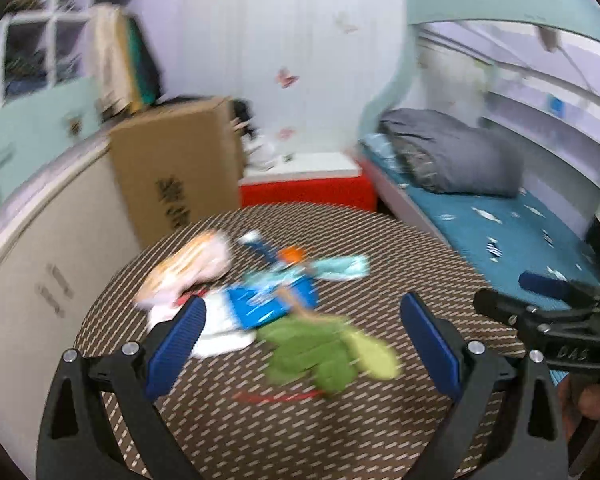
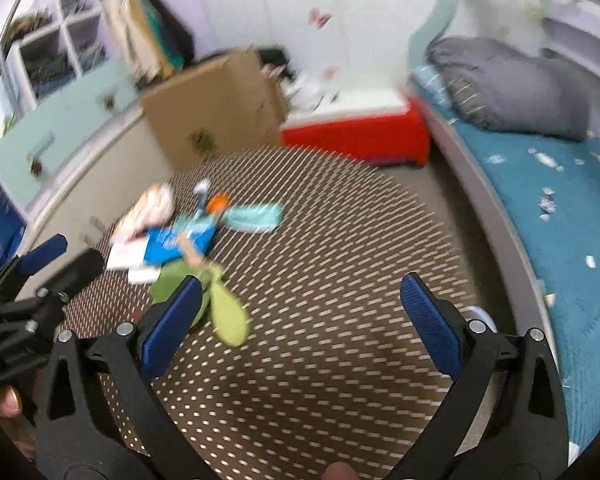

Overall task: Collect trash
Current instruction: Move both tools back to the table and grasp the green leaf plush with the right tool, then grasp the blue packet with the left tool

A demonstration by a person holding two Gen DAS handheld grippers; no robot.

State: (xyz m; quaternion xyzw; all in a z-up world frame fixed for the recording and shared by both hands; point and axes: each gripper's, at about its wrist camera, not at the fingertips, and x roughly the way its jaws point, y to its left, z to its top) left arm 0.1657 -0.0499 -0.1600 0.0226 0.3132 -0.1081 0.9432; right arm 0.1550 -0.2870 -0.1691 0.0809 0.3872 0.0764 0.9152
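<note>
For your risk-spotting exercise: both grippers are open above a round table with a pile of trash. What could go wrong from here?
1. The green leaves and blue wrapper overlap, so a grab may drag neighbouring pieces along.
2. The left gripper and right gripper are close together and could collide over the pile.
3. Both views are blurred, so a pinch could miss thin litter.

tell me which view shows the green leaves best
The left wrist view: the green leaves lie whole between the open tongs, near the centre. In the right wrist view the green leaves sit left of centre, partly hidden behind one tong finger. Both views are blurred.
</note>
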